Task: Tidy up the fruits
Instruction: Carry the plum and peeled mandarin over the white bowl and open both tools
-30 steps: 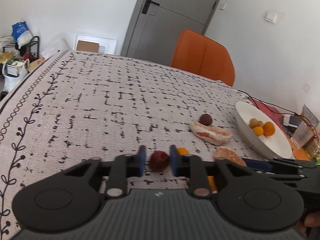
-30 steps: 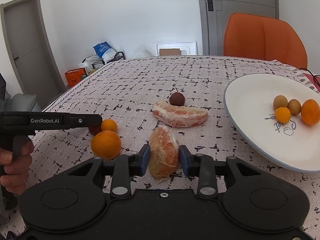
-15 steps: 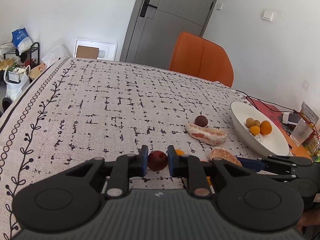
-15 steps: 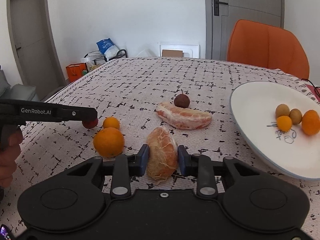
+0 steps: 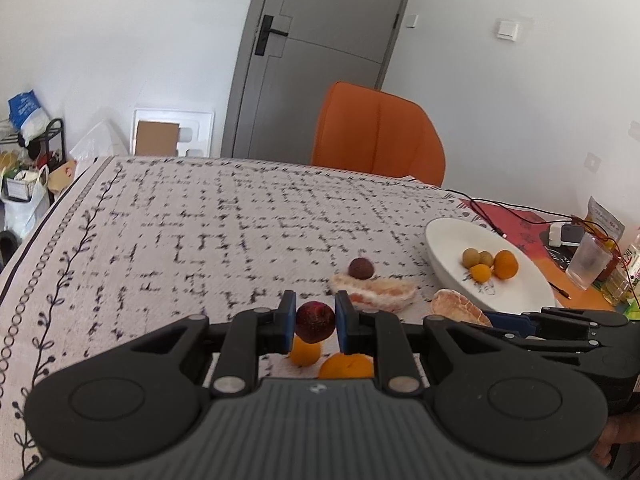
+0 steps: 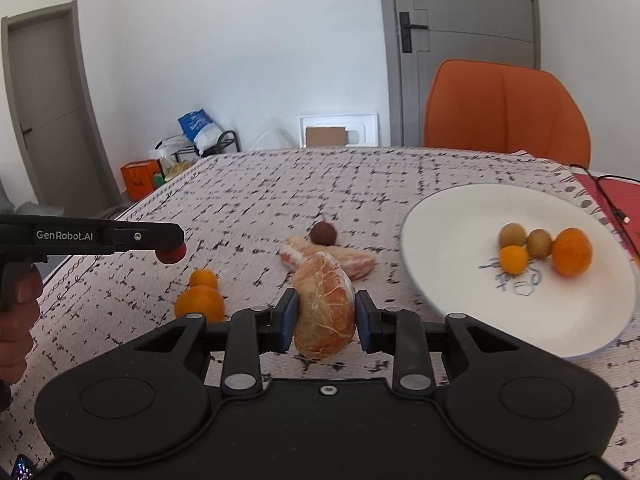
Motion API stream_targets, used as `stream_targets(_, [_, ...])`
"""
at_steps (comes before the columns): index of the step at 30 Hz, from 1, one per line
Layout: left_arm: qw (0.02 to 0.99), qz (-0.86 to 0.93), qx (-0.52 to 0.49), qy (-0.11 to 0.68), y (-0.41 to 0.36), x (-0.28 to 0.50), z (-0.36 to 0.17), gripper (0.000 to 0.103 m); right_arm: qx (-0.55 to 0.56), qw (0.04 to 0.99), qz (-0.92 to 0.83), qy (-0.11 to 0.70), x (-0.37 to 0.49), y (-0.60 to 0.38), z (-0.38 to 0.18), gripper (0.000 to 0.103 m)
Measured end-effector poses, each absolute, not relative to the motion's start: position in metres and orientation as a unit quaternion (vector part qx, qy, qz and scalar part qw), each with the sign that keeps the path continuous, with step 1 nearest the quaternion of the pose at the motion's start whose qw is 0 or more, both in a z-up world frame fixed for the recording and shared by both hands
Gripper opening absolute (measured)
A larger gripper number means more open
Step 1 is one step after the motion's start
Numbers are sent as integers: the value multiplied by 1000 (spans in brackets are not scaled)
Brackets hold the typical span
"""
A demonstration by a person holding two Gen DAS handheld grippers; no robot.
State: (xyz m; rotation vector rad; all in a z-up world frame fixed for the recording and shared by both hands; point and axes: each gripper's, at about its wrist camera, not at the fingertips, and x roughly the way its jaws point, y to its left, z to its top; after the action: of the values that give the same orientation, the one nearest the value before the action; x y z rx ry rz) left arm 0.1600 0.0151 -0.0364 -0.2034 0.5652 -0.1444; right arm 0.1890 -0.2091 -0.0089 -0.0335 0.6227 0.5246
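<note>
Above tablecloth [image 5: 200, 240] | left gripper [image 5: 315, 322] clamps red fruit [image 5: 315, 321] | right gripper [image 6: 325, 316] clamps pomelo segment [image 6: 325, 304] | plate [image 6: 460, 280] near

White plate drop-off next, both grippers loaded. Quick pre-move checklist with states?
1. Left gripper shut on dark red fruit: ok.
2. Right gripper shut on peeled pomelo segment: ok.
3. Both fruits lifted off the tablecloth: ok.
4. White plate has free space beside its four fruits: ok.
5. Grip firmness on the soft segment: cannot tell.
6. Left gripper's path past the right gripper to the plate: cannot tell.
</note>
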Motion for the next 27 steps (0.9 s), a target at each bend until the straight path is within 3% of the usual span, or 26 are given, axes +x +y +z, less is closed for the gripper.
stream_targets(27, [947, -150, -49, 279, -79, 200, -21, 19, 25, 943, 170, 286, 197, -298, -2, 29])
